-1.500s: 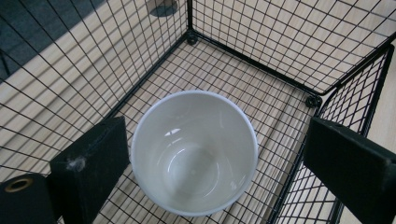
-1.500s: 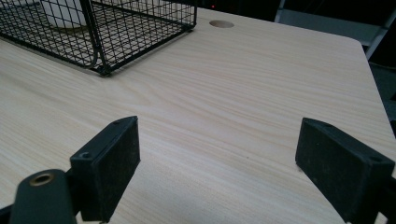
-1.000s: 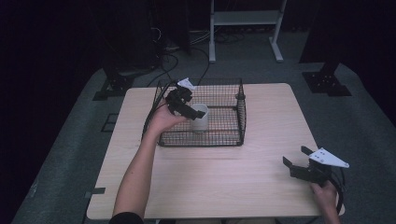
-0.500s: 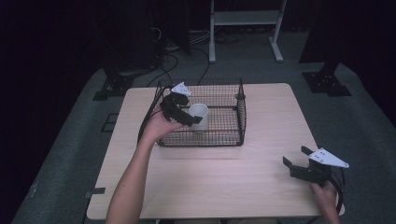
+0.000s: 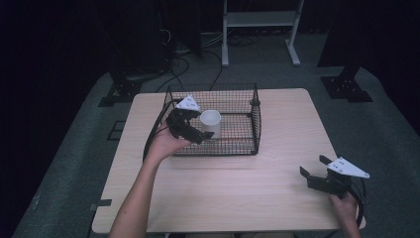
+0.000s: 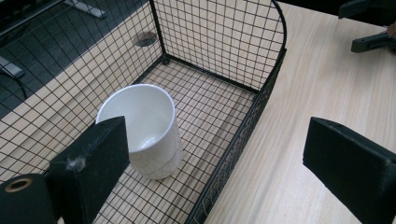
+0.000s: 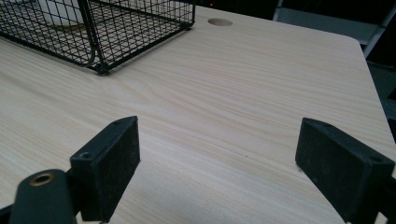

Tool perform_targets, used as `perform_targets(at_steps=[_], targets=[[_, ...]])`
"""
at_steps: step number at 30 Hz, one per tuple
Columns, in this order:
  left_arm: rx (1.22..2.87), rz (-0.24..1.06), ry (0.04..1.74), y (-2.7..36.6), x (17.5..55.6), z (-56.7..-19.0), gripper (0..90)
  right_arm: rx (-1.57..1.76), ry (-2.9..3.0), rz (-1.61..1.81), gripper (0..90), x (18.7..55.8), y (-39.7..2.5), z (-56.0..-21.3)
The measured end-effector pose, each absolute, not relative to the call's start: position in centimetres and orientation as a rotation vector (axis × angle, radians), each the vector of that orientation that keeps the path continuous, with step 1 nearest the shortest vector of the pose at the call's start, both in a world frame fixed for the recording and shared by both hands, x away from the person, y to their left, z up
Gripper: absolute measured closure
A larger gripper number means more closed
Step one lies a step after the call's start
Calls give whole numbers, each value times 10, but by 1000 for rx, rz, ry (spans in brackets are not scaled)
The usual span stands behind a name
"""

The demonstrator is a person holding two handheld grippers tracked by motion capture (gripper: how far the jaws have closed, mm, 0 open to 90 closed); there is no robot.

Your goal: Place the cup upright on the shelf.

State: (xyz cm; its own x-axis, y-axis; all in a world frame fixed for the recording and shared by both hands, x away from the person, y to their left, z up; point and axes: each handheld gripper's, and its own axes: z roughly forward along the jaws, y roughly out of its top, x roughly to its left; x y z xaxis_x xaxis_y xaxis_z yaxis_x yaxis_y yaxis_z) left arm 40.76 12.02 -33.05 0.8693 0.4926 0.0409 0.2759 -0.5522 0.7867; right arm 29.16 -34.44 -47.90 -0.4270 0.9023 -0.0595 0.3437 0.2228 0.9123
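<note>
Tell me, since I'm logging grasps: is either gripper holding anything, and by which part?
Nothing is held. The left gripper is open beside the white cup in the wire basket; the right gripper is open over the table.

The high view looks forward and down over my whole pale wooden surface (image 5: 223,183) from afar. My left tool's camera peers closely down into the black wire basket (image 6: 224,60); my right tool's camera skims low, sharing that basket's corner (image 7: 98,67).

— Where was the cup?
— The white cup (image 6: 142,130) stood upright and empty (its mouth open upward) on the floor of the black wire basket (image 6: 261,100), near the basket's left end, on the worktop (image 5: 223,183).
</note>
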Motion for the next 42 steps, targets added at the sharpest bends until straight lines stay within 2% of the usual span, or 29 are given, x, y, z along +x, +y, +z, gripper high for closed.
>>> perform_targets(at_steps=[28,42], targets=[[2178,326,488,128,366,-338,63,1145,1894,1175,131,291,-344,-479],[2147,300,490,135,350,-358,63,1143,1896,1172,131,291,-344,-479]])
